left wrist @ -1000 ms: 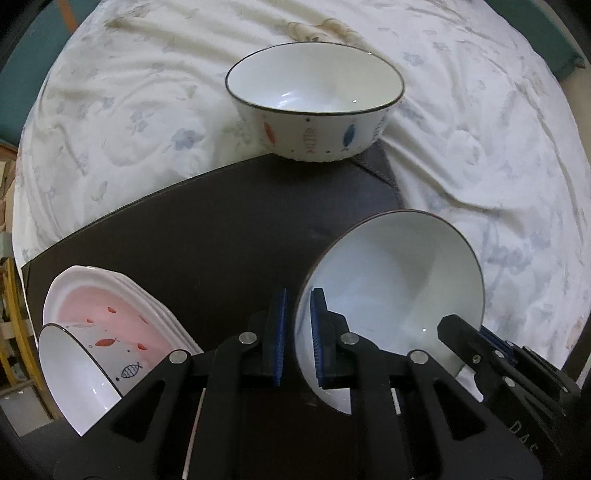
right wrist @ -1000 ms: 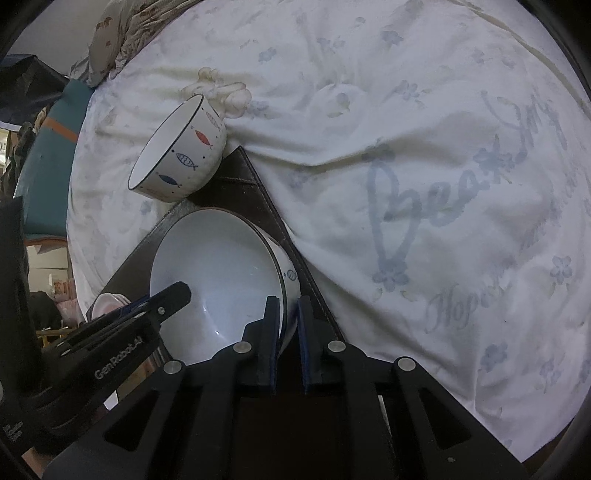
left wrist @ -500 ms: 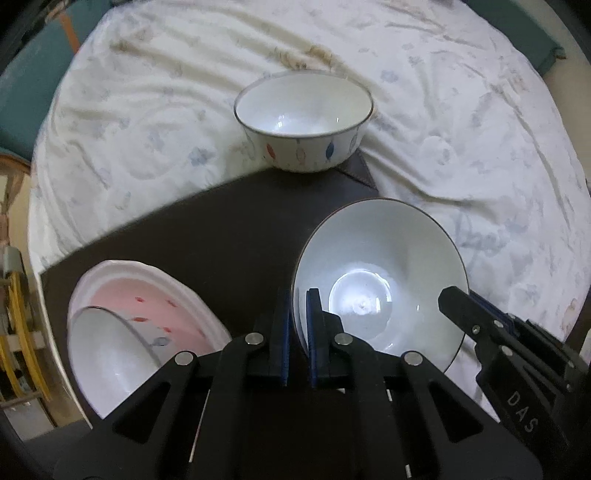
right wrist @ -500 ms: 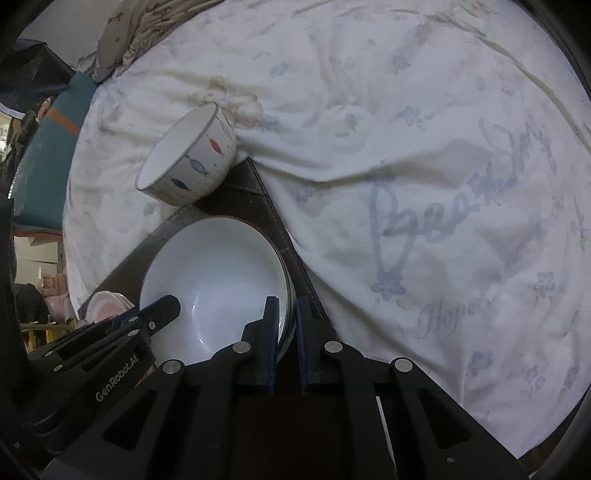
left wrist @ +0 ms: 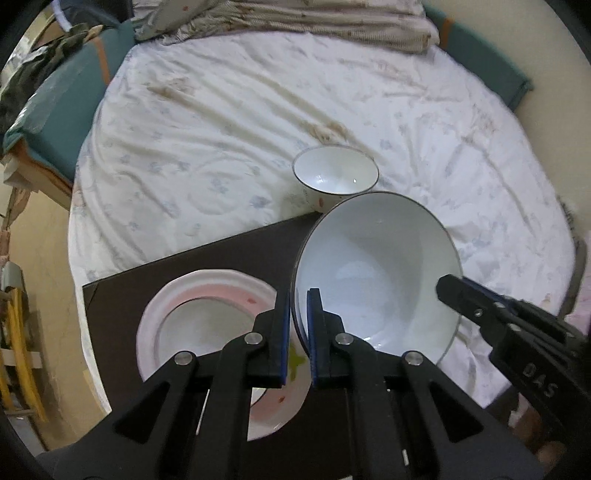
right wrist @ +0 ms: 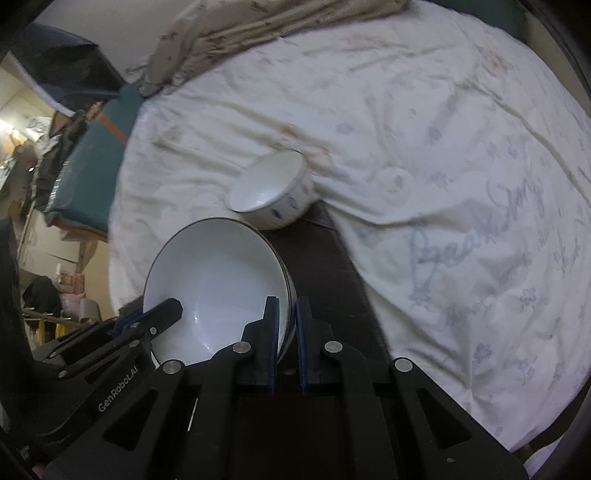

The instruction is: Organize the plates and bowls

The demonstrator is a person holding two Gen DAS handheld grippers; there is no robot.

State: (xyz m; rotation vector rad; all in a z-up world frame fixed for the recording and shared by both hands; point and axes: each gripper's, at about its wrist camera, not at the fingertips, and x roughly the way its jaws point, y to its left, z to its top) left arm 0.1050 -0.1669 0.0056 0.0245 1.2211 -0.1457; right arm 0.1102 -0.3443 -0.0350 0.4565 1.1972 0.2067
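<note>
Both grippers hold one large white bowl [left wrist: 380, 273] by opposite sides of its rim, lifted above the dark board [left wrist: 229, 254]. My left gripper [left wrist: 298, 306] is shut on its left rim. My right gripper [right wrist: 285, 314] is shut on its right rim; the bowl also shows in the right wrist view [right wrist: 218, 288]. A smaller fish-pattern bowl [left wrist: 336, 177] stands at the board's far corner on the sheet. A pink-rimmed plate stack [left wrist: 207, 306] with a small bowl in it lies on the board below my left gripper.
The board lies on a bed with a white flowered sheet [left wrist: 221, 147]. A folded blanket [left wrist: 314, 22] and teal cushions [left wrist: 55, 103] are at the far side. The bed's left edge drops to a cluttered floor [left wrist: 22, 332].
Both grippers have lifted the large bowl up and drawn back from the board. The scene looks smaller and the plate stack now sits under my left gripper.
</note>
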